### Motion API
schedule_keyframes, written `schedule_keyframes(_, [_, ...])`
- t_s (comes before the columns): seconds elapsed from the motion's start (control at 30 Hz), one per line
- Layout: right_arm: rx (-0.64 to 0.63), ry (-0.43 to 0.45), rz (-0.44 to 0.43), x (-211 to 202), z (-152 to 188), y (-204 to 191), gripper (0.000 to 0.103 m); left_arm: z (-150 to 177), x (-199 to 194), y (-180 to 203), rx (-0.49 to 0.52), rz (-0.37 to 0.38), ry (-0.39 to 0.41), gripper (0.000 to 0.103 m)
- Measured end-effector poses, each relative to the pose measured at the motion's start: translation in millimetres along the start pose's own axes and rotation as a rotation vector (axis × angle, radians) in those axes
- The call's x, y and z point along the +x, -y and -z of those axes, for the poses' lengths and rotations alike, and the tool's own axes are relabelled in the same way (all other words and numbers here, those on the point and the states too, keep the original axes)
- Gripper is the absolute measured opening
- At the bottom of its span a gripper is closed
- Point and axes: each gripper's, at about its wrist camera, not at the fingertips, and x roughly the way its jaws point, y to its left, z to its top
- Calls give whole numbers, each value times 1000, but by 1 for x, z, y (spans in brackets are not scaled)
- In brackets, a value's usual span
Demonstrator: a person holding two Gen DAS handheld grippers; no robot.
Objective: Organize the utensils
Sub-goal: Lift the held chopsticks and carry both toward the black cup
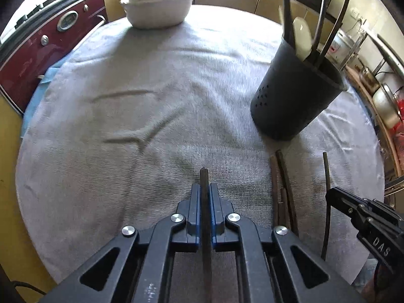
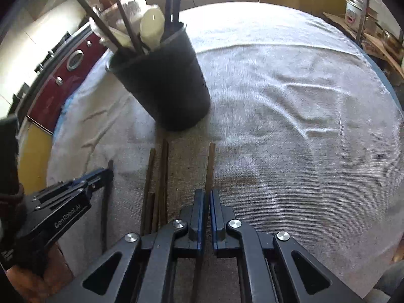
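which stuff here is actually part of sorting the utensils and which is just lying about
Part of the job:
- chopstick clamped in the left gripper
- chopstick between the right gripper fingers
- loose chopsticks lying on the cloth
- black utensil holder with a white spoon and sticks in it

Just lying about:
- white tub at the far edge
- grey cloth
- red appliance

Standing right of centre on the grey cloth-covered round table (image 1: 113,126), with dark long-handled utensils (image 1: 325,25) and a pale flat spatula (image 1: 301,38) leaning inside the black perforated plastic holder (image 1: 290,101). Sitting at the far edge, left of that holder and well apart, as a white rounded tub (image 1: 156,12). Lying just in front of the holder as a bundle of brown wooden chopsticks (image 1: 282,189), between a dark wooden chopstick (image 1: 204,189) pinched in the left gripper (image 1: 204,194) on the left and a thin dark chopstick (image 1: 327,202) pinched in the right gripper (image 1: 330,194) on the right.
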Motion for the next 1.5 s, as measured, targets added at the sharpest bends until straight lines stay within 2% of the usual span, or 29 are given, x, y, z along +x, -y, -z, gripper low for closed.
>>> schedule_keyframes(0.27, [3,115,-70,-37,3,3,5,6,-58,2,9,-8,134,6])
schedule_keyframes(0.6, [-21,246,-88,-80,11,-12,5,13,-116,3,37,-44,284,6])
schedule_keyframes(0.87, [-34,311,-97,-98,19,-19,5,21,-143,6,33,-37,339,6])
schedule_keyframes(1.2, [-60,397,-102,-127,22,-23,5,24,-158,14,36,-32,378,6])
schedule_keyframes(1.37, [-65,371,-93,-122,21,-20,5,24,-157,13,37,-42,380,6])
schedule_keyframes(1.5, [-36,253,-105,-95,12,-7,6,24,-154,7,21,-41,375,6])
